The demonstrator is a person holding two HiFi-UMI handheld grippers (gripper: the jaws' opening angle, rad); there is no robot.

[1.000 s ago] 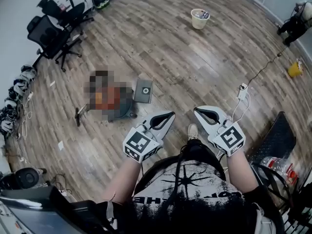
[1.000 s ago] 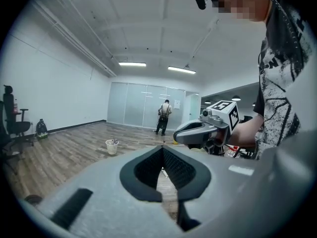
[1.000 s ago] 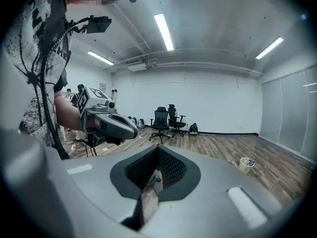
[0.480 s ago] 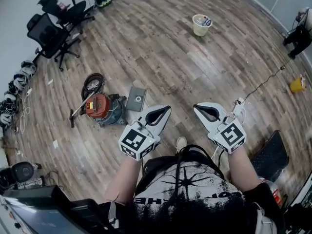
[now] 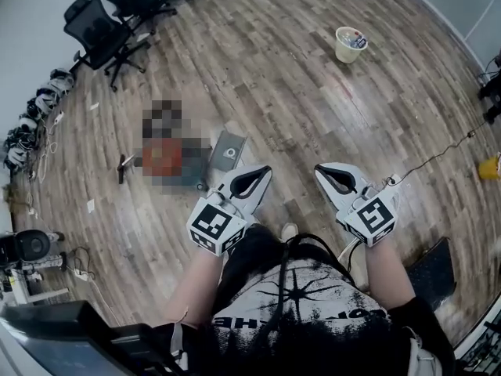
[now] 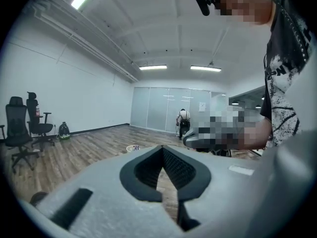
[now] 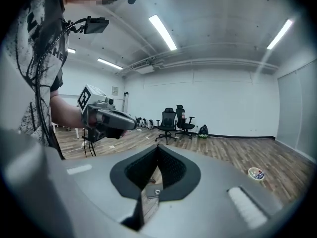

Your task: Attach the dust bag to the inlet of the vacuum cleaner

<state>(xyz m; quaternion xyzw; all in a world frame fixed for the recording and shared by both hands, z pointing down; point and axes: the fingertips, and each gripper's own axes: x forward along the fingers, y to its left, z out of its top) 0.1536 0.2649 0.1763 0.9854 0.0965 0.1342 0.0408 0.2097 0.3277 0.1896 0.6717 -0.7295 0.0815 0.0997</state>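
Open wood floor point(image 5: 297, 77) was seen round the dust bag point(image 5: 228, 150); short of it, left gripper point(image 5: 264, 171) and right gripper point(image 5: 321, 171) were held abreast, jaws closed on nothing.

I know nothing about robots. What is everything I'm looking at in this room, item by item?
office chairs: two, black, far left by the wall
helmet-like gear: several, black and white, along the left wall
bucket: one, cream, far floor, right of centre
vacuum cleaner: one, reddish, floor ahead on the left, mostly under a blurred patch
dust bag: one, grey, flat on the floor right of the vacuum cleaner
cable: one, thin, dark, floor at right
yellow object: one, right edge, too small to tell
distant person: one, by the glass wall
T-shirt: one, black with white print, on the wearer
left gripper: one, white, shut, empty
right gripper: one, white, shut, empty
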